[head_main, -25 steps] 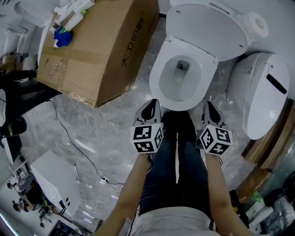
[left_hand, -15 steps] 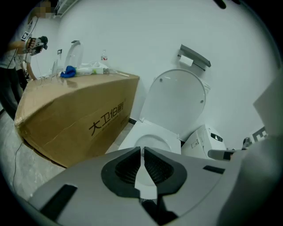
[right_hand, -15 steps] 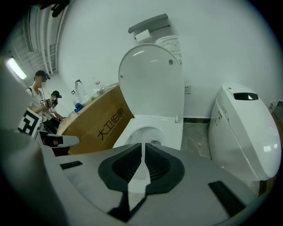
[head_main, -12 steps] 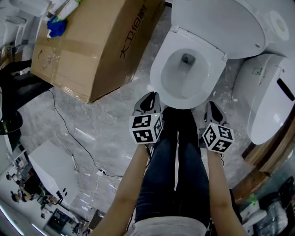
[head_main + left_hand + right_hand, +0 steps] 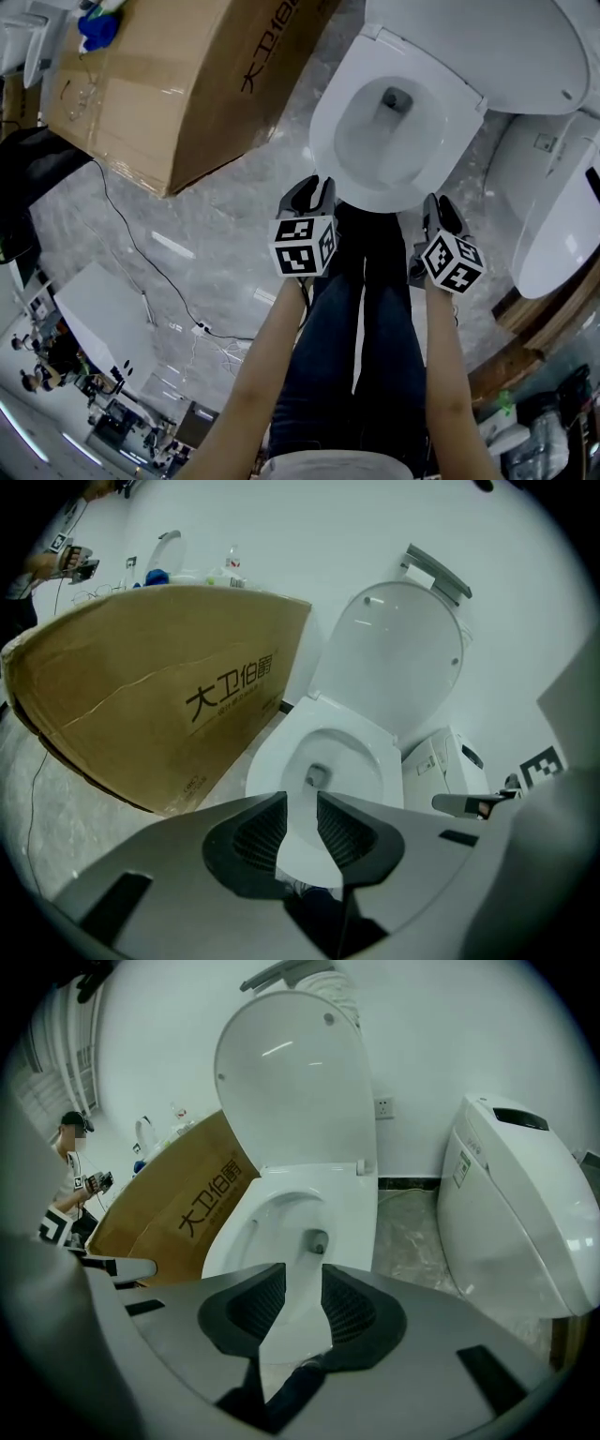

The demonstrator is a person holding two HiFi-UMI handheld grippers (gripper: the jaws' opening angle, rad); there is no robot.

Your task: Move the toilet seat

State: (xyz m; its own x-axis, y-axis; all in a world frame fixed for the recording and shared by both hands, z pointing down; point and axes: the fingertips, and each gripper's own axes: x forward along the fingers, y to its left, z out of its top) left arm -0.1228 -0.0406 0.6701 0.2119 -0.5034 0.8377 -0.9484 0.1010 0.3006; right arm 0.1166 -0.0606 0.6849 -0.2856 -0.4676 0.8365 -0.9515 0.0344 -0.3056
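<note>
1. The toilet seat point(image 5: 330, 141) lies flat on the bowl in the upper right of the head view. Its lid point(image 5: 487, 47) stands raised behind it.
2. The left gripper point(image 5: 316, 192) hangs just below the lower left part of the seat, near it but apart from it. Its jaws have just been opening and now stand released with a narrow gap. The left gripper view shows nothing between the pads, only the front of the seat further behind.
3. The right gripper point(image 5: 439, 208) hangs just below the lower right part of the seat, also apart from it. Its jaws have just been opening too. In the right gripper view they are released and grasp nothing.
4. The legs point(image 5: 361, 328) of the person, in dark trousers, are between the two grippers in the middle of the frame.
5. A cardboard box point(image 5: 169, 84) with printed characters fills the upper left, just beside the toilet.
6. A second white toilet point(image 5: 553, 216) stands at the right edge.
7. A thin cable point(image 5: 131, 246) runs over the grey marble floor point(image 5: 225, 216) at the left.
</note>
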